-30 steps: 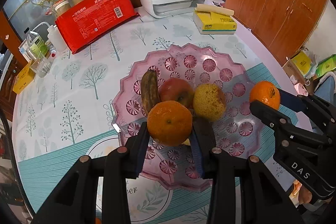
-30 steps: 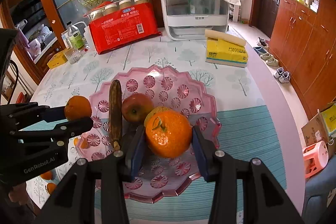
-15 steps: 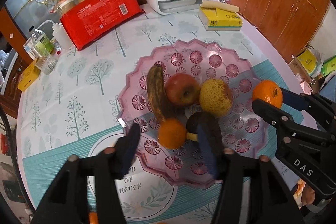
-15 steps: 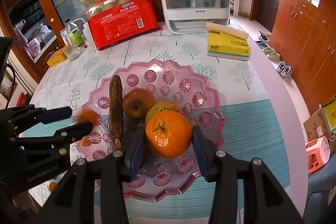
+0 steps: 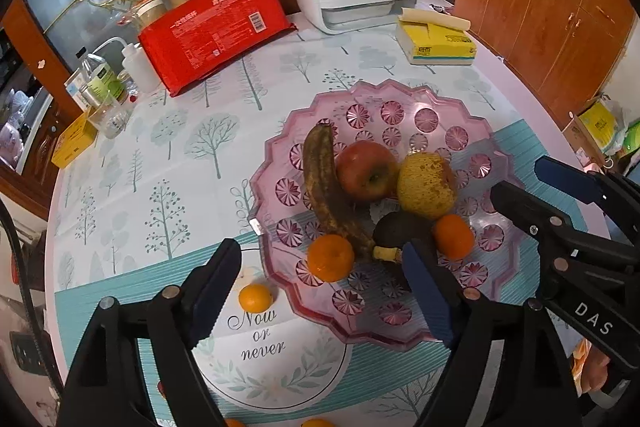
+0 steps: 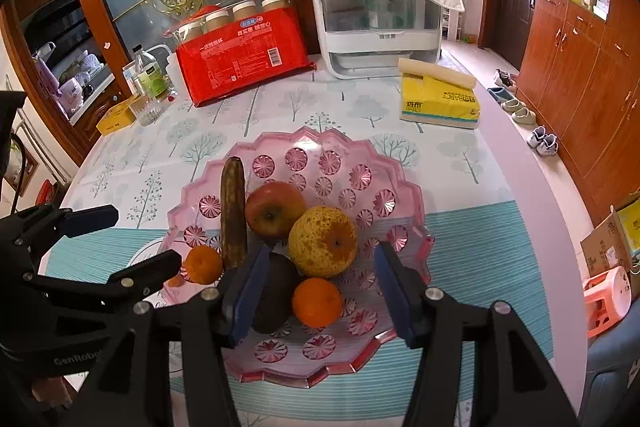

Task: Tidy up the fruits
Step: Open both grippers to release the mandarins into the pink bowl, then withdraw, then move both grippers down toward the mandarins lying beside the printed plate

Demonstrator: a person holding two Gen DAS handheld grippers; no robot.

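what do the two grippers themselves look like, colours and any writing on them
Both are black plastic two-finger tools with blue pads inside the fingers and round silver-brown rivets along the arms. The left gripper carries white "GenRobot" lettering, seen from the right wrist view. The right gripper carries white "DAS" lettering, seen from the left wrist view.

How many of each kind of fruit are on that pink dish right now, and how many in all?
On the pink dish:
Oranges: 2
Apple: 1
Yellow speckled pear: 1
Browned banana: 1
Dark avocado-like fruit: 1
Total: 6

One small orange lies on the table beside the dish, not counted.
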